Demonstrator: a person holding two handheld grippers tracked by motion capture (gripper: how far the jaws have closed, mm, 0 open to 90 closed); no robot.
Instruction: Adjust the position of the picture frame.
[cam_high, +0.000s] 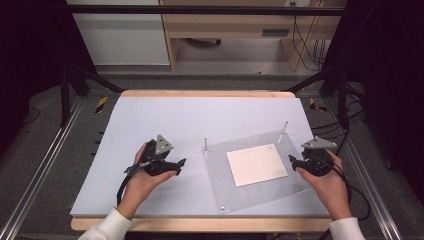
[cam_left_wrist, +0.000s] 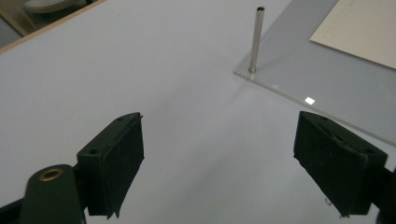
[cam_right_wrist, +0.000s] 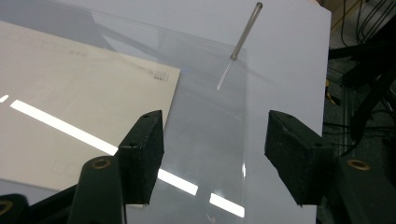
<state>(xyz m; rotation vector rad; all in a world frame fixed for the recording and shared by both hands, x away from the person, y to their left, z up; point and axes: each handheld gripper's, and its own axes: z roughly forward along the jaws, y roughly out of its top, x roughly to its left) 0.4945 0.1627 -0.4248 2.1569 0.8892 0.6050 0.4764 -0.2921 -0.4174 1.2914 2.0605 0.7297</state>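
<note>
A clear acrylic plate lies on the right half of the pale blue mat, with a cream sheet of paper on it. Thin metal posts stand at its far corners, one at the left and one at the right. My left gripper is open over the bare mat, left of the plate; its own view shows the left post ahead and the plate's edge. My right gripper is open over the plate's right edge, with the paper and right post in front of it.
The mat covers a wooden table inside a black metal frame. A metal rail runs along the left side. Cables trail from the right gripper. Floor and furniture lie beyond the far edge.
</note>
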